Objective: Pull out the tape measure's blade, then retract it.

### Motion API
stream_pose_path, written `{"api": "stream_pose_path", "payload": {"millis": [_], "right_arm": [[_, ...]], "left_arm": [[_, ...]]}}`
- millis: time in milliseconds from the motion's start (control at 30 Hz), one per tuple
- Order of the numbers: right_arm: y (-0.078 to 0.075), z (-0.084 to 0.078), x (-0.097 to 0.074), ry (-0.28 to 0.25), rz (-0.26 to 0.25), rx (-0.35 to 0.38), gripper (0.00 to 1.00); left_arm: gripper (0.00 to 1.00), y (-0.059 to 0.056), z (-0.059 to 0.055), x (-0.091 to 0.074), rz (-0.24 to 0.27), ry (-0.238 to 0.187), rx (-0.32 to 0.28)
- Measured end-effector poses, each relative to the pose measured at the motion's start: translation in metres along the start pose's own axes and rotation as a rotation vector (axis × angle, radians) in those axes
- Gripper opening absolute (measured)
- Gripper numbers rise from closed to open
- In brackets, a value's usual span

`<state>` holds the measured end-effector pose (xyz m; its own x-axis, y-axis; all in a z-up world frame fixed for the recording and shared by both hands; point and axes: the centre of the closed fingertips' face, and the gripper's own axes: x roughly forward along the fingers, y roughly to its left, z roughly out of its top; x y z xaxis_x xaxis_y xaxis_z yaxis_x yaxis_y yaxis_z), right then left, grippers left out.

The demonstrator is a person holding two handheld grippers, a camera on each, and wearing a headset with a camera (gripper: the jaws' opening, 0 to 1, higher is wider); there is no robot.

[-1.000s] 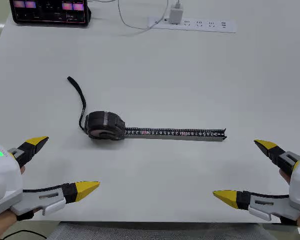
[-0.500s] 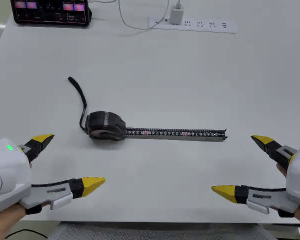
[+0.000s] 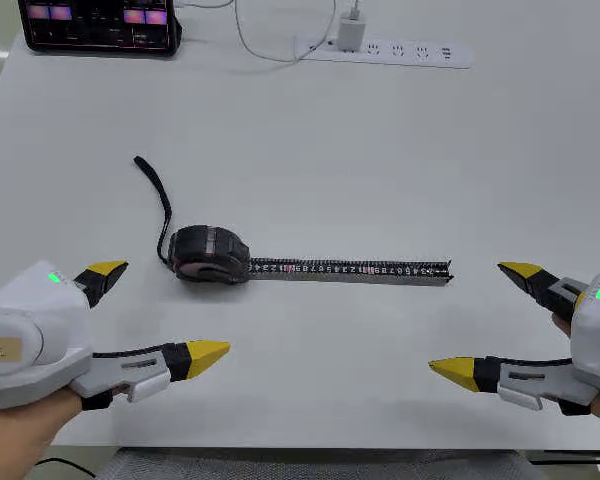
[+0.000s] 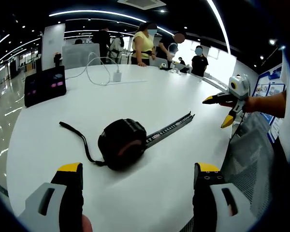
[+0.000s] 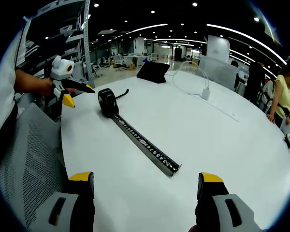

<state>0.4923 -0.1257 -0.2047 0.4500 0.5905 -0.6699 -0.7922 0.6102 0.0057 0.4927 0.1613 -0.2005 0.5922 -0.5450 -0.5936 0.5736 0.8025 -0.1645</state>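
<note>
Black tape measure case (image 3: pixel 210 254) lies mid-table (image 3: pixel 380 150), blade (image 3: pixel 350 268) drawn out rightward; my left gripper (image 3: pixel 165 309) is nearer the case, right gripper (image 3: pixel 475 318) nearer the blade's tip, both wide, empty

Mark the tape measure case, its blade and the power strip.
tape measure case (image 3: pixel 209 254): head view, middle of the black housing.
blade (image 3: pixel 350 268): head view, midway along the pulled-out strip.
power strip (image 3: pixel 410 49): head view, white top among the sockets.
</note>
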Motion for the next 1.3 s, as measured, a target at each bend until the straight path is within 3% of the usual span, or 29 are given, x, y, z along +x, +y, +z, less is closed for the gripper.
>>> {"api": "stream_pose_path", "payload": {"millis": [100,767,967,1300], "right_arm": [[-0.003,0.002,0.001,0.004,0.005,-0.007,0.87],[-0.021,0.001,0.009,0.055,0.048,-0.062,0.8],[-0.027,-0.001,0.011,0.06,0.058,-0.06,0.8],[-0.036,0.001,0.018,0.063,0.068,-0.071,0.8]], "left_arm": [[0.92,0.0,0.002,0.004,0.002,0.001,0.01],[0.89,0.008,0.014,0.03,0.04,-0.015,-0.071],[0.89,0.005,0.01,0.034,0.034,-0.01,-0.085],[0.88,0.004,0.016,0.044,0.031,-0.032,-0.127]]}}
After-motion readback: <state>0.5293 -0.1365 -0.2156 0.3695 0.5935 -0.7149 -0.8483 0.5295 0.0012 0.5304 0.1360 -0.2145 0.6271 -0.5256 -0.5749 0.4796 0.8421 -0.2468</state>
